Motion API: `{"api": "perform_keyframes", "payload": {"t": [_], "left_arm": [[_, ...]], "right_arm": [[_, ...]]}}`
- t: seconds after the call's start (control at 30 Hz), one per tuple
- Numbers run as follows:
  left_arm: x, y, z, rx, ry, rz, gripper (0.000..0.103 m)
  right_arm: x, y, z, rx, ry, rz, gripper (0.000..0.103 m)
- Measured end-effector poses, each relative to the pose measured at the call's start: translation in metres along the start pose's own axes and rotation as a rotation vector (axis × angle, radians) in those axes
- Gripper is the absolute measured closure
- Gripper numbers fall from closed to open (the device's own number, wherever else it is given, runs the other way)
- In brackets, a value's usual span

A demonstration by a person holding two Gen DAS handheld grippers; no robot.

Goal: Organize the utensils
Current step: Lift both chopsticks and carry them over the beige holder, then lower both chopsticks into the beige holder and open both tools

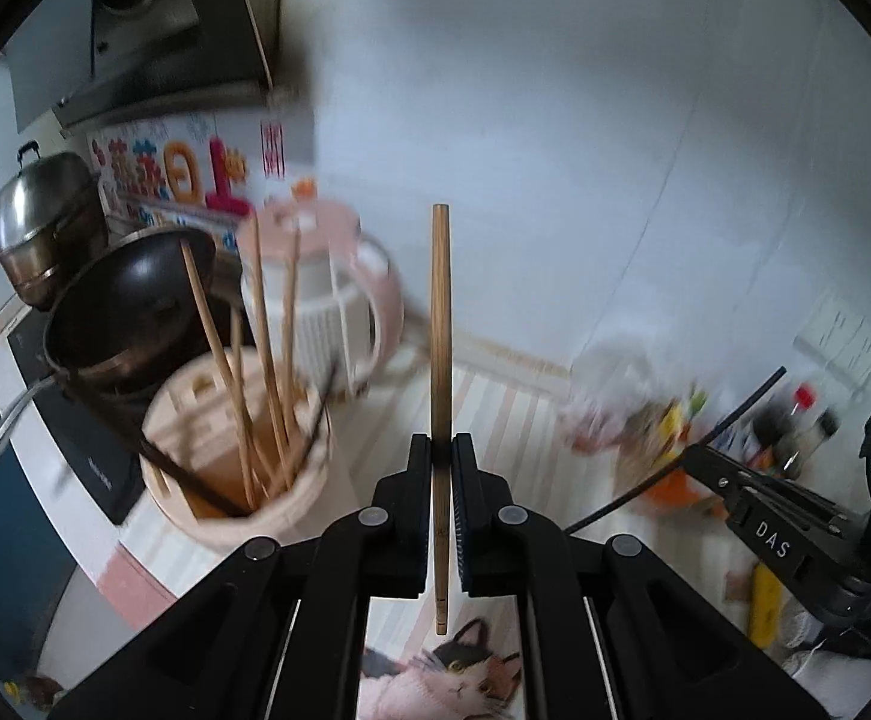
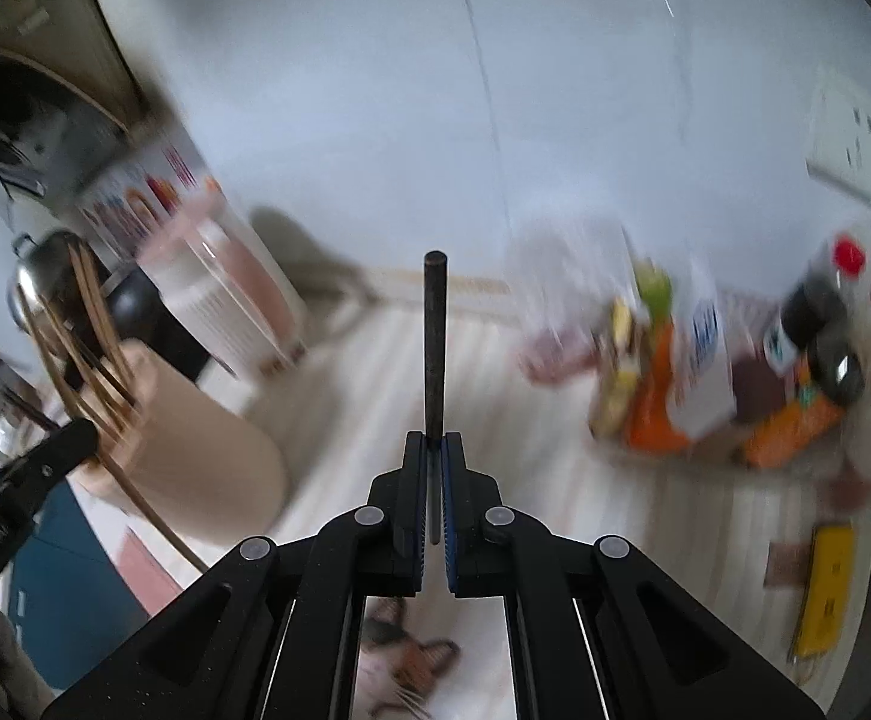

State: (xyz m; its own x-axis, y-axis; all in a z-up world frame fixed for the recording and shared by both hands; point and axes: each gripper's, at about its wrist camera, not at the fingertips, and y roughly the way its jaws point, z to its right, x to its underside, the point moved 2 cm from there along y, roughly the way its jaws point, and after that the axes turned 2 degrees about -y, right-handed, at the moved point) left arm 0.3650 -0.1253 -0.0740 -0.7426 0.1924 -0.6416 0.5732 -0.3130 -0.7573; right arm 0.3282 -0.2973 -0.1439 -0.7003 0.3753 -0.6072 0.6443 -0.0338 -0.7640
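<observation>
My left gripper (image 1: 441, 450) is shut on a light wooden chopstick (image 1: 440, 324) that stands upright between the jaws. A round beige utensil holder (image 1: 291, 480) with several wooden chopsticks and a dark one stands to its left on the counter. My right gripper (image 2: 434, 444) is shut on a dark chopstick (image 2: 434, 348), held upright; it also shows at the right of the left wrist view (image 1: 675, 462). The holder shows at the left of the right wrist view (image 2: 213, 480), with the left gripper's finger beside it.
A black wok (image 1: 129, 312) and steel steamer pot (image 1: 45, 222) sit on the stove at left. A pink-and-white kettle (image 1: 345, 300) stands behind the holder. Packets and sauce bottles (image 2: 735, 372) crowd the right of the striped counter. A yellow item (image 2: 825, 588) lies near right.
</observation>
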Motion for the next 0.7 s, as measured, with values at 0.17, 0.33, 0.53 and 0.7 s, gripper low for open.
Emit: {"api": "perform_keyframes", "payload": {"t": [0.17, 0.33, 0.53, 0.7], "left_arm": [[-0.051, -0.045, -0.016, 0.006, -0.045, 0.094, 0.099], [-0.09, -0.086, -0.046, -0.05, -0.073, 0.188, 0.099], [-0.102, -0.095, -0.089, -0.118, -0.126, 0.218, 0.099], [-0.098, -0.075, -0.116, -0.155, -0.166, 0.186, 0.099]], "right_arm": [[-0.047, -0.037, -0.033, -0.112, -0.025, 0.063, 0.099], [-0.082, -0.059, -0.079, -0.226, -0.077, 0.085, 0.099], [-0.097, -0.058, -0.131, -0.308, -0.14, 0.076, 0.099], [-0.093, -0.033, -0.166, -0.321, -0.187, 0.033, 0.099]]}}
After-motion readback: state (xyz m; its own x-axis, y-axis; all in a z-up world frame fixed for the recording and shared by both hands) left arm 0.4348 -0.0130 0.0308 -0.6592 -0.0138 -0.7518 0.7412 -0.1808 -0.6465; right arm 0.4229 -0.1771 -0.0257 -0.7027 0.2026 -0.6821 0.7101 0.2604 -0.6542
